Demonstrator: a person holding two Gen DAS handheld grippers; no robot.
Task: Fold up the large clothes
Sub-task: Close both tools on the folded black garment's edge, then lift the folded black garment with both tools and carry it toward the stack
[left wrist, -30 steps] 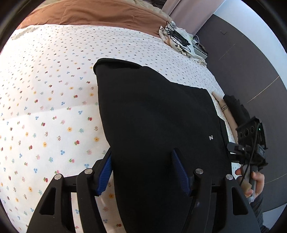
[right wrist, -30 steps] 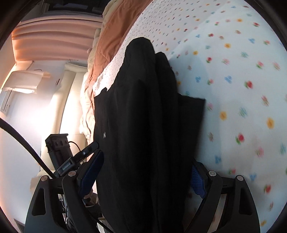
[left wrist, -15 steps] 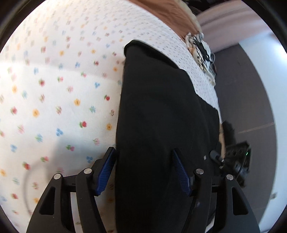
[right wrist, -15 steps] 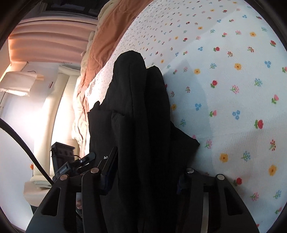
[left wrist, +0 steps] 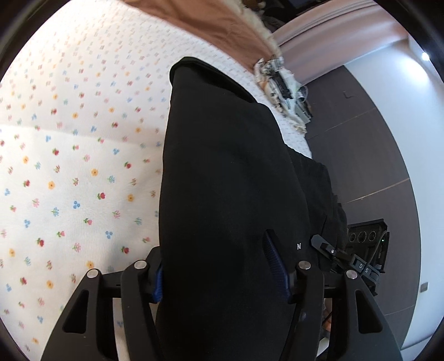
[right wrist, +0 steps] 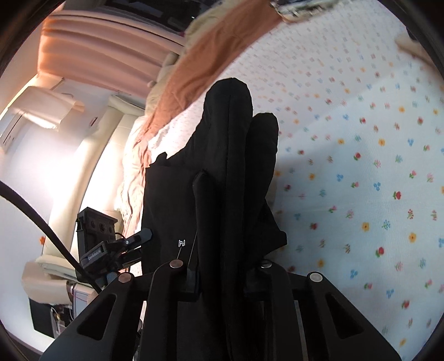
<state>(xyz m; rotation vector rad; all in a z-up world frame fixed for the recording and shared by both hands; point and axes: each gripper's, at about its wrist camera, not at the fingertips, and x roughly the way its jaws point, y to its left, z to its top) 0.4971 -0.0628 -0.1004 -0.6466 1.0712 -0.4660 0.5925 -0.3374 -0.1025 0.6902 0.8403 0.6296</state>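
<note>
- Left hand-held gripper: fingers set wide apart, with the black garment draped between and over them. One blue pad shows against the cloth; whether the fingers actually pinch the fabric cannot be told.
- Right hand-held gripper: fingers drawn close together and clamped on a bunched edge of the black garment, which rises in thick vertical folds from the grip.
- Location: the garment is lifted at its near end; its far end lies on the flowered bed sheet, with a brown blanket beyond.
- Judgement on step: a fold-over appears to be in hand. Both held corners should travel level and together, the cloth kept taut between them, then laid down edge to edge.
- Risk: uneven height would skew the fold.
</note>
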